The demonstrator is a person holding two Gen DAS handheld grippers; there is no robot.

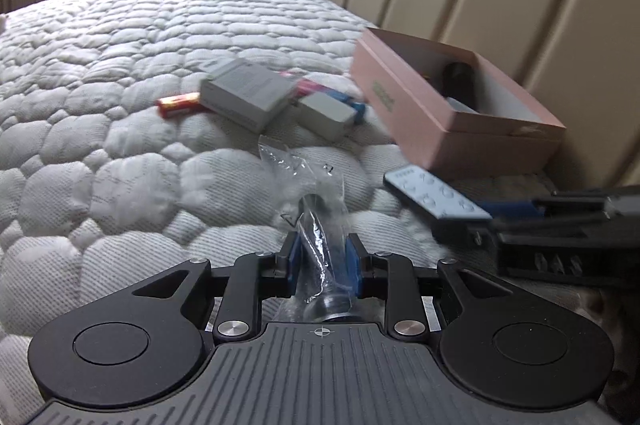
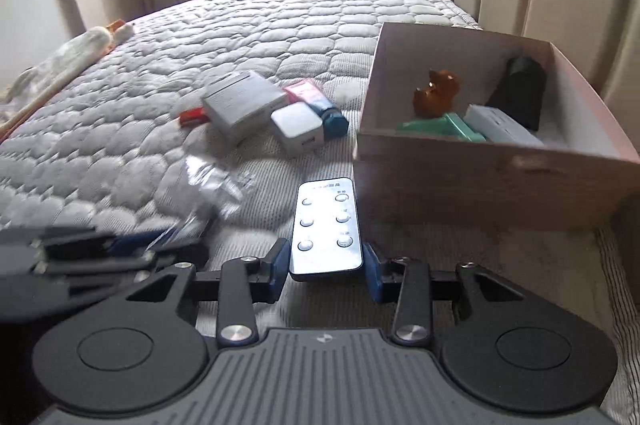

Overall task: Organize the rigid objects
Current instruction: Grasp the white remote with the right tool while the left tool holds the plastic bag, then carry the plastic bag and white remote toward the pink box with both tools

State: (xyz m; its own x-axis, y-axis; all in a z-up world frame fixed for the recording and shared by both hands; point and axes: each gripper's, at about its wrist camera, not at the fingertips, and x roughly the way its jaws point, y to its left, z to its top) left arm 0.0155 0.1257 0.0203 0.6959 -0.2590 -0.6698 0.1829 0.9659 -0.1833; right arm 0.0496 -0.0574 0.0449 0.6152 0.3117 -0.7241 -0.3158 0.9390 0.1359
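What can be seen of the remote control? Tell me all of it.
The remote control is a slim, flat, pale grey slab with a dark edge, plastic by its look. It carries six round buttons in two columns and small print at its far end. It lies face up over the quilted mattress, beside the pink box. The right gripper clamps its near end between blue pads.

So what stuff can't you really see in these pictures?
- Clear plastic bag held by the left hand-held gripper: left wrist view, glare and crinkles hide what the dark thing inside is.
- Remote control held by the right hand-held gripper: right wrist view, button labels too small.
- Pink box: left wrist view, near wall hides most contents.
- Red item: right wrist view, partly under the grey box, blurred.
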